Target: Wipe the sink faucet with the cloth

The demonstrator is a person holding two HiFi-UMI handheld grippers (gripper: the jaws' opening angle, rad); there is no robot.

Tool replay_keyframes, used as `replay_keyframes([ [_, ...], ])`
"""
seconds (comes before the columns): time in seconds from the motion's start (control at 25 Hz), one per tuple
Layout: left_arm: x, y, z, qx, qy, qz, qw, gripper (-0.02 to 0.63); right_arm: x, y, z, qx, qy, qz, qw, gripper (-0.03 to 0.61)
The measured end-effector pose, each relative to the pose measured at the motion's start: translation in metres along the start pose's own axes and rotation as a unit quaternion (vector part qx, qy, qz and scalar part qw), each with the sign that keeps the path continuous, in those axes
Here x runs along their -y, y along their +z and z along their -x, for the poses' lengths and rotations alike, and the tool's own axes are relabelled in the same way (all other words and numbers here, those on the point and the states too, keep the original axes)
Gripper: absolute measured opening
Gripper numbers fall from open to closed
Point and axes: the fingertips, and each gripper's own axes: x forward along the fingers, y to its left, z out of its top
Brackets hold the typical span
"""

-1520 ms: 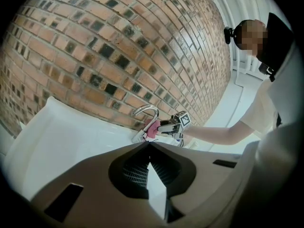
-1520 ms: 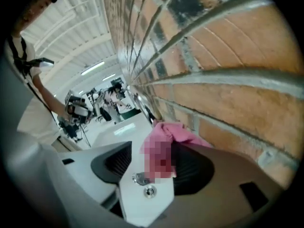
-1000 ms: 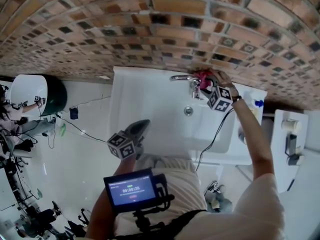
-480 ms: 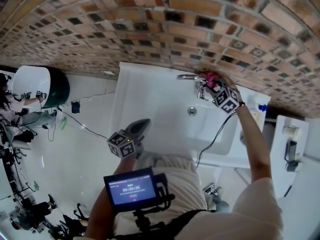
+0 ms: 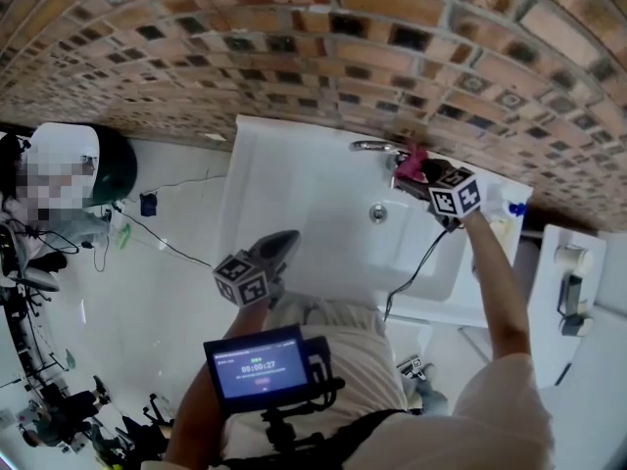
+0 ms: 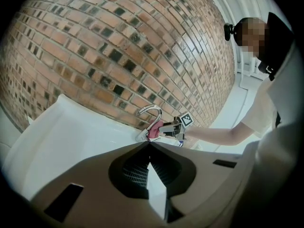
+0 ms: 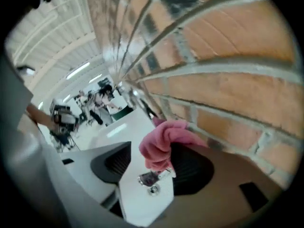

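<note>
Right gripper view: right gripper (image 7: pixel 159 163) jaws opening, cloth (image 7: pixel 164 144) between them at the faucet (image 6: pixel 151 109) (wipe looks midway); my left gripper (image 6: pixel 149 146) clenched, empty.

One white sink (image 5: pixel 294 189) fills the middle of the head view. It has one drain (image 5: pixel 378 212) and one faucet (image 5: pixel 372 147) at its upper edge. One pink cloth (image 5: pixel 415 157) is at the faucet. There are two tools: the left tool (image 5: pixel 286 239) at lower centre, and the right tool (image 5: pixel 404 172) at upper right, its jaws opening with the cloth between them. One small screen (image 5: pixel 258 367) shows at the bottom, and one brick wall (image 5: pixel 294 47) runs across the top.
</note>
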Motion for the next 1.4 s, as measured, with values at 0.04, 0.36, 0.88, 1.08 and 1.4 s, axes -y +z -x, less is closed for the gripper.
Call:
replay_keyframes([
  [0.04, 0.000, -0.001, 0.000, -0.001, 0.000, -0.001, 1.0000, 0.006, -0.003, -0.003, -0.001, -0.016, -0.002, 0.049, 0.999, 0.287],
  [0.36, 0.004, 0.001, -0.007, -0.002, -0.007, -0.002, 1.0000, 0.006, 0.014, -0.023, -0.008, -0.142, -0.086, 0.356, 0.920, 0.270],
  [0.88, 0.000, -0.001, -0.006, 0.002, -0.003, 0.008, 1.0000, 0.006, 0.037, -0.003, -0.026, -0.068, -0.181, 0.368, 0.909, 0.190],
  [1.08, 0.000, -0.002, -0.010, -0.005, -0.006, 0.000, 1.0000, 0.006, 0.036, -0.002, -0.029, -0.029, -0.168, 0.323, 0.931, 0.190],
  [1.4, 0.002, -0.003, -0.011, -0.008, -0.007, 0.004, 0.9999, 0.006, 0.019, 0.018, -0.012, 0.043, -0.151, 0.258, 0.953, 0.179],
])
